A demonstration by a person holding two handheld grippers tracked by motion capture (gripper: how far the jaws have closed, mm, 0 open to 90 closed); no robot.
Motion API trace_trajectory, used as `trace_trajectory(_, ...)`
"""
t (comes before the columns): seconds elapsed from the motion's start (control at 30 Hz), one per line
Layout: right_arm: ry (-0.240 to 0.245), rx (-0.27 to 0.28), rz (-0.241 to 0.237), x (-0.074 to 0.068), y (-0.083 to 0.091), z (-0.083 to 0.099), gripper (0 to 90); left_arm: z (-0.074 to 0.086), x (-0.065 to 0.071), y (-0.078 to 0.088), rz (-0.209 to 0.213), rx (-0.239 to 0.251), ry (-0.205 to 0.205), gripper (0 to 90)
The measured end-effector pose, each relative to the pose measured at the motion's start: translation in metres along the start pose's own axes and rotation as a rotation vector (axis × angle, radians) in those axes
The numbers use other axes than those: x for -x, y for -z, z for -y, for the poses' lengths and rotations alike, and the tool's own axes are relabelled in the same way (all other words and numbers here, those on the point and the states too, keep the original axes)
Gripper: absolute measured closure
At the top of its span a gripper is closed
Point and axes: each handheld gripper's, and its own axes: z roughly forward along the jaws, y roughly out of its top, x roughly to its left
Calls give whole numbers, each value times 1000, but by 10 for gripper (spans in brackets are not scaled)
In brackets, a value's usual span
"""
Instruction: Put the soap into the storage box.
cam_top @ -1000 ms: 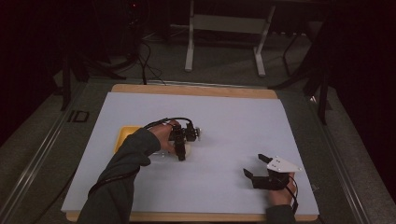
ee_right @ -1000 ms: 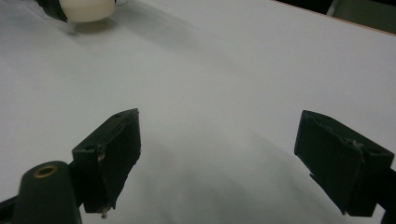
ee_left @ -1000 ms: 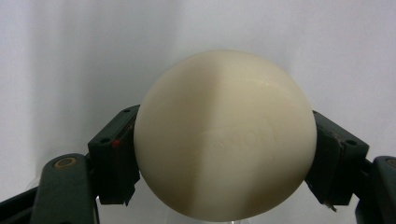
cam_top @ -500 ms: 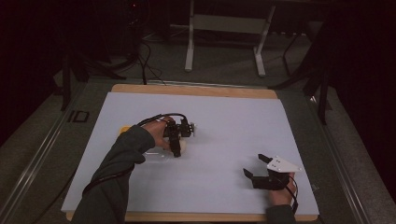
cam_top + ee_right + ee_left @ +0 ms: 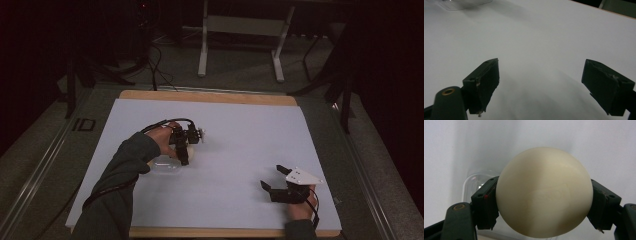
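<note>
My left gripper (image 5: 183, 158) is shut on a cream, egg-shaped ball (image 5: 544, 192), with one black pad pressed on each side of it. In the high view the ball (image 5: 190, 151) shows pale beside the jaws, left of the mat's middle. A clear plastic container (image 5: 164, 167) lies on the white mat just below and behind the ball, and its rim (image 5: 477, 180) shows past the left jaw. My right gripper (image 5: 274, 177) rests near the front right of the mat, open with nothing between its jaws (image 5: 549, 85).
The white mat (image 5: 240, 130) lies on a wooden board (image 5: 210, 96). The clear container (image 5: 466, 3) shows far off at the top left of the right gripper view. A metal stand (image 5: 240, 45) and cables are on the dark floor beyond the table.
My left gripper has shifted a little to the left and risen slightly with the ball in it. The right gripper has stayed put.
</note>
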Motion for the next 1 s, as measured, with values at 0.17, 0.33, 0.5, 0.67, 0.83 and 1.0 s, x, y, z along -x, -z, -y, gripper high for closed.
trace_trajectory(0.17, 0, 1, 0, 0, 0, 0, 145, 5, -2, 2, -9, 6, 9, 237)
trace_trajectory(0.33, -1, 1, 1, 0, 0, 0, 145, 10, -4, 4, -13, 5, 21, 237)
trace_trajectory(0.5, 0, 0, 1, 0, 0, 0, 145, 14, -6, 7, -10, 1, 29, 238)
trace_trajectory(0.67, 1, 0, 1, 0, 0, 0, 145, 17, -8, 9, -9, 4, 34, 238)
trace_trajectory(0.83, 0, 0, 1, 0, 0, 0, 145, 20, -9, 9, -9, 4, 41, 238)
trace_trajectory(1.0, 0, 1, 1, 0, 0, 0, 145, 25, -11, 10, -12, 6, 52, 238)
